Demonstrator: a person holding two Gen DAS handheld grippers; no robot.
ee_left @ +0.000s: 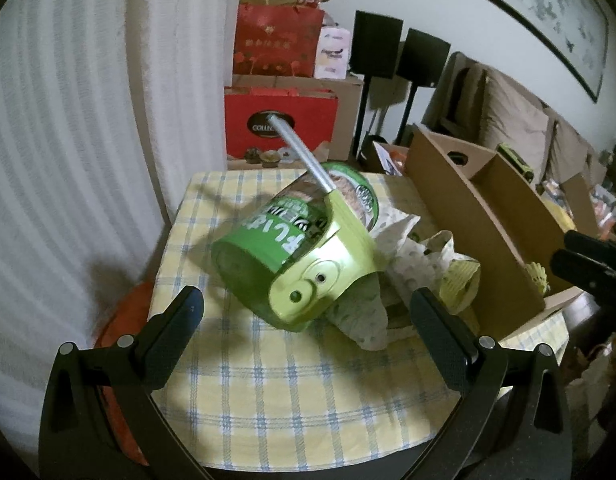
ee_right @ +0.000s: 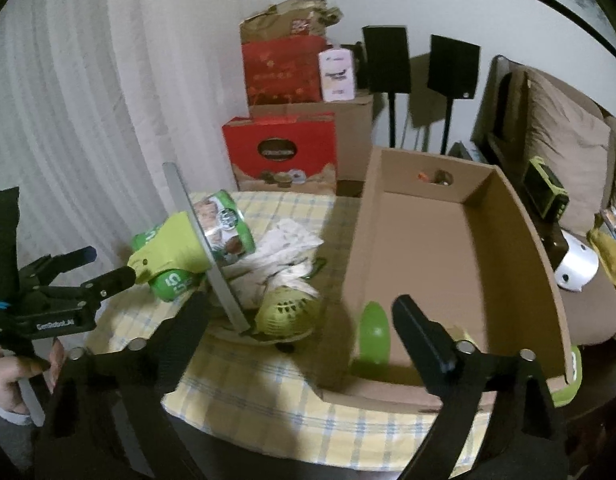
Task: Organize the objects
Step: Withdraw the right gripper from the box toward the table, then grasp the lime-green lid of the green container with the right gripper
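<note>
Your left gripper [ee_left: 308, 312] hangs wide open over the checked tablecloth [ee_left: 267, 392], nothing between its fingers, lined up on the pile ahead. On top of that pile lies a green long-nosed lighter [ee_left: 328, 268], its silver tube [ee_left: 299, 152] pointing up and away, resting across a green-labelled can [ee_left: 259, 248] tipped on its side. Just to the right sit crumpled white paper wrappings [ee_left: 408, 256].

Your right gripper [ee_right: 303, 316] is spread wide too and holds nothing. It sits at the near corner of the cardboard box [ee_right: 520, 240], where a green egg-shaped thing [ee_right: 374, 332] already lies inside.

So this looks like the reach for the next item, with sorting barely begun: the pile is still on the table. The lighter is the natural pick. Drop the left fingers either side of its fat green body, not the thin tube, and close gently. Watch that can beneath; I'd guess it rolls if nudged.
</note>
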